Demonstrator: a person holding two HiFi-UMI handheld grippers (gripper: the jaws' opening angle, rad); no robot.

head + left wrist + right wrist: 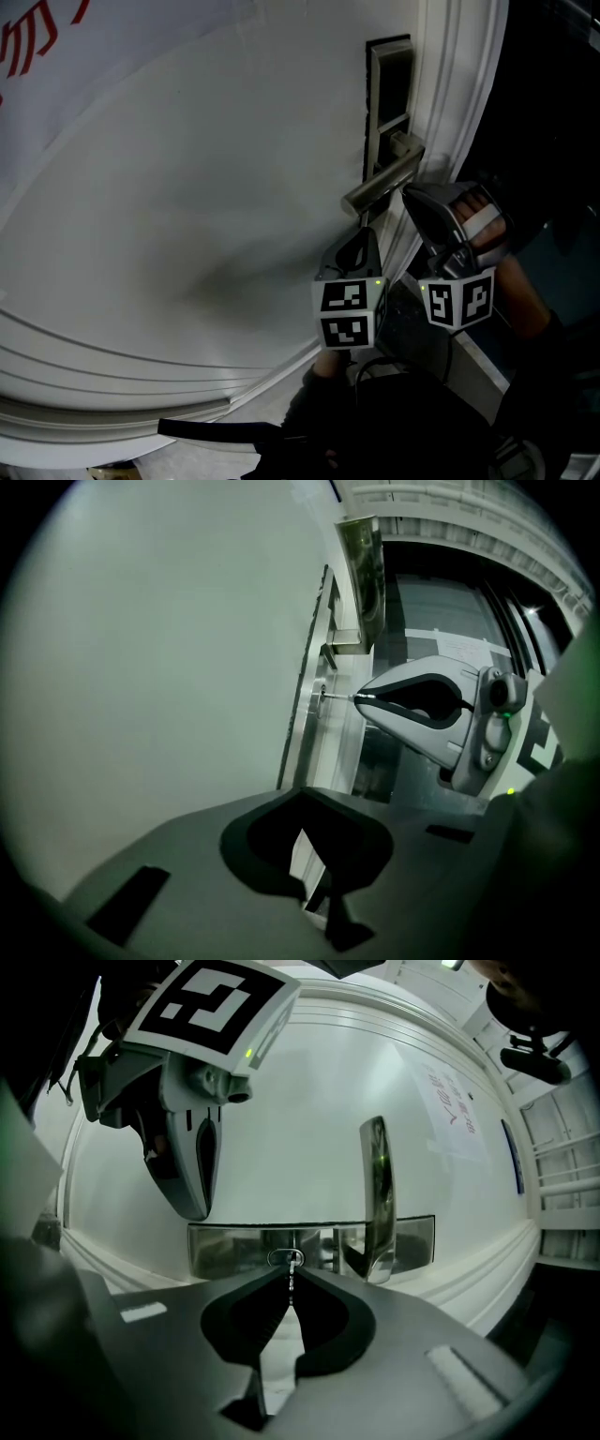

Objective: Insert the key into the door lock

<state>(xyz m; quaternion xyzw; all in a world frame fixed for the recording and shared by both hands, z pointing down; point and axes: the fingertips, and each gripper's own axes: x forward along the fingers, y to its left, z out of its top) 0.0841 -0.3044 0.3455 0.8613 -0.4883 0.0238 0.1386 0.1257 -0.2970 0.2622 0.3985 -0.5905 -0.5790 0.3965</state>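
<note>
A white door carries a metal lock plate (387,94) with a lever handle (380,187). In the right gripper view, my right gripper (290,1272) is shut on a thin silver key (292,1279). The key's tip sits at the oval keyhole (285,1259) in the plate (225,1246), left of the handle (376,1194). How deep it goes I cannot tell. The left gripper view shows the key (337,696) level between the right gripper (359,697) and the plate edge (314,700). My left gripper (363,230) hangs shut and empty below the handle, close beside the right gripper (407,191).
The door's edge and moulded frame (459,112) run just right of the lock, with a dark opening beyond. A paper with red print (37,37) hangs on the door at upper left. A person's hand (483,225) holds the right gripper.
</note>
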